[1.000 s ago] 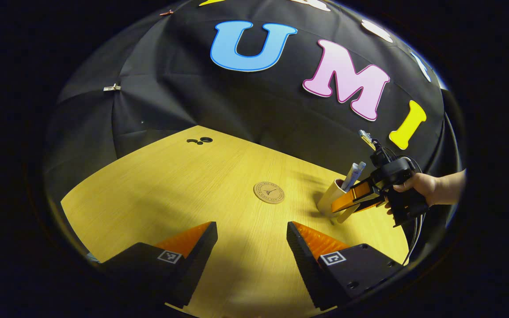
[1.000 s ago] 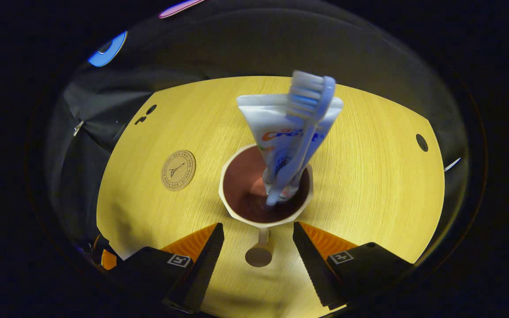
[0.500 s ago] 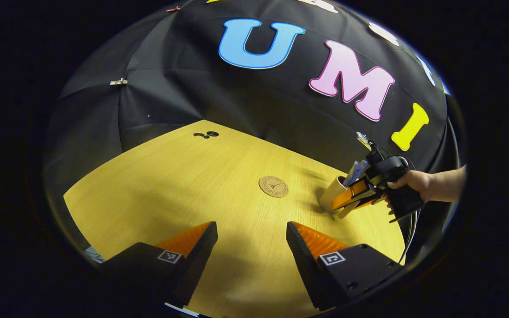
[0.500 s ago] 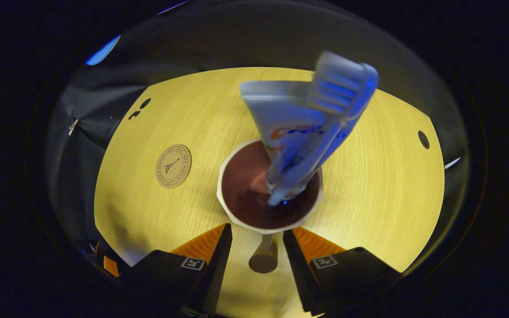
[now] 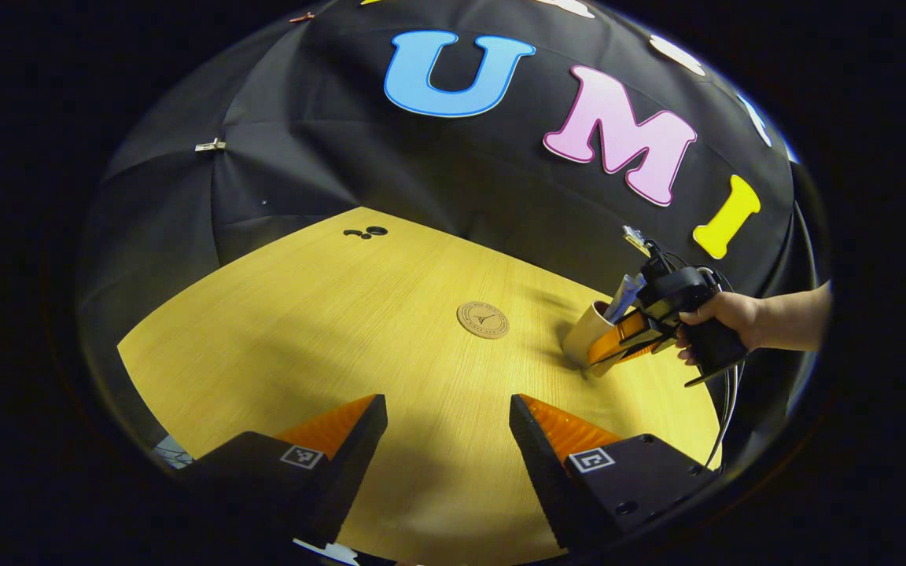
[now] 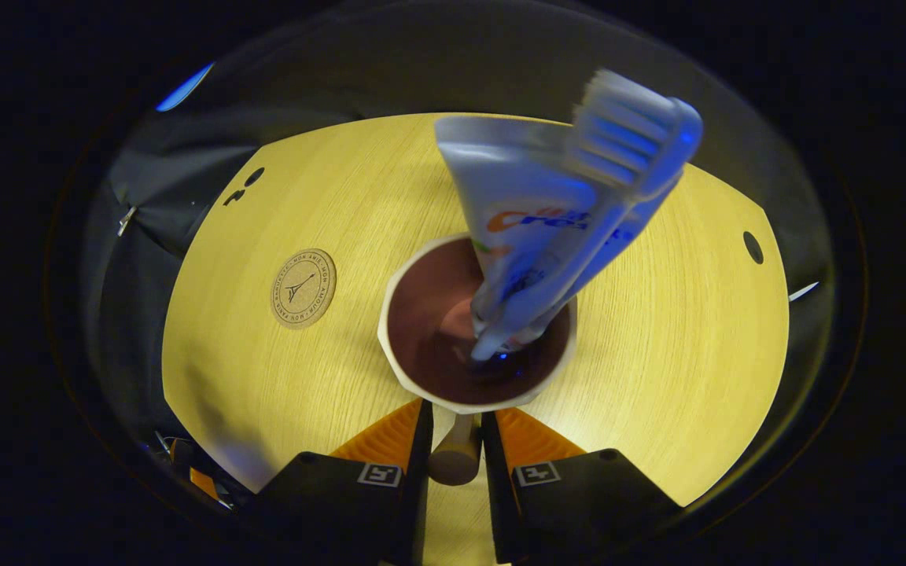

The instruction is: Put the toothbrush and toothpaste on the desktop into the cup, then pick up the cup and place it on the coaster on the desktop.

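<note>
The right gripper [image 6: 454,440] had closed since a second before — fingers now clamped on the cup [image 6: 475,322] handle; toothbrush [image 6: 579,228] and toothpaste [image 6: 512,212] stood upright, leaning toward the desktop's far edge. Left gripper [image 5: 447,440] fingers apart.

Toothbrush [image 6: 632,145] head blurred; coaster [image 6: 303,288] lettering too small.

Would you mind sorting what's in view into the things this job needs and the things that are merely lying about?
Part of the job:
- cup, its handle between the right gripper's fingers
- toothbrush, standing in the cup
- toothpaste, also in the cup
- coaster, bare on the desktop

Just lying about:
- small dark pieces at the desktop's far edge
- left gripper, open and idle
</note>
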`<state>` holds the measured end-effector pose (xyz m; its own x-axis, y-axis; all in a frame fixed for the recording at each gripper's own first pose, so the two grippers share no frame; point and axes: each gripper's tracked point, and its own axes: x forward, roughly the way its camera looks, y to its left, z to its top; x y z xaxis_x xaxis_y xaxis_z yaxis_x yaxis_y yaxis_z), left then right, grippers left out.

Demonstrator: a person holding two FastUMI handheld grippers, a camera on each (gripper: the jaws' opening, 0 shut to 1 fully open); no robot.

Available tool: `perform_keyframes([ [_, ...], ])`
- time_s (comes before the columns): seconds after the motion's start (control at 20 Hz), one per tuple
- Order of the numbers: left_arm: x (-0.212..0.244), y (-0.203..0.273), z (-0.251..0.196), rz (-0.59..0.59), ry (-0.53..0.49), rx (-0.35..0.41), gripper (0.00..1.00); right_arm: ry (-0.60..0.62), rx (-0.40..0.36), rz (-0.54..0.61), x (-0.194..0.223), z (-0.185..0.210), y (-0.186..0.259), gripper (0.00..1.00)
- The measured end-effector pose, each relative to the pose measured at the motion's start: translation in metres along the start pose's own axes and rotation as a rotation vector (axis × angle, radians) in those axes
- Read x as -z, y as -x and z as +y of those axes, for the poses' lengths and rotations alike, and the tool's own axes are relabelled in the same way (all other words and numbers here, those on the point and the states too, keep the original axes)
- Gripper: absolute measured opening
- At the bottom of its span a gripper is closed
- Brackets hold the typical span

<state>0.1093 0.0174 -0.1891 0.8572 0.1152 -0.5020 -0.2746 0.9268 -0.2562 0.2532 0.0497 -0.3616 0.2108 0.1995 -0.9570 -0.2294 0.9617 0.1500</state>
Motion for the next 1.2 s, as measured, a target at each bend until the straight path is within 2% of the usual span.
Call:
perform_keyframes([
  [0.05, 0.0, 0.001, 0.002, 0.004, -0.007, -0.004, 0.97, -0.002, 0.008, 0.002, 0.0, -0.001, 0.0, 0.37],
  [0.1, 0.001, 0.001, 0.003, 0.009, -0.013, -0.006, 0.97, 0.006, 0.016, -0.001, 0.0, 0.0, 0.0, 0.32],
  [0.15, 0.001, 0.002, 0.004, 0.013, -0.018, -0.006, 0.97, 0.025, 0.028, -0.008, -0.001, -0.002, -0.001, 0.34],
  [0.2, 0.002, 0.002, 0.006, 0.017, -0.022, -0.007, 0.97, 0.043, 0.04, -0.02, -0.003, 0.0, -0.003, 0.28],
  [0.3, 0.001, 0.004, 0.008, 0.016, -0.026, -0.009, 0.98, 0.063, 0.067, -0.039, -0.004, -0.002, -0.002, 0.27],
  [0.35, 0.0, 0.005, 0.008, 0.015, -0.024, -0.009, 0.98, 0.069, 0.077, -0.046, -0.005, -0.003, -0.003, 0.17],
  [0.4, 0.001, 0.005, 0.008, 0.017, -0.022, -0.006, 0.97, 0.076, 0.081, -0.049, -0.003, -0.003, -0.002, 0.23],
  [0.9, 0.006, 0.005, 0.002, 0.028, -0.043, 0.016, 0.97, 0.094, 0.076, -0.128, -0.016, 0.003, 0.014, 0.2],
  [1.2, 0.005, 0.005, 0.005, 0.025, -0.048, 0.018, 0.97, 0.179, 0.04, -0.161, -0.041, 0.041, 0.031, 0.2],
])
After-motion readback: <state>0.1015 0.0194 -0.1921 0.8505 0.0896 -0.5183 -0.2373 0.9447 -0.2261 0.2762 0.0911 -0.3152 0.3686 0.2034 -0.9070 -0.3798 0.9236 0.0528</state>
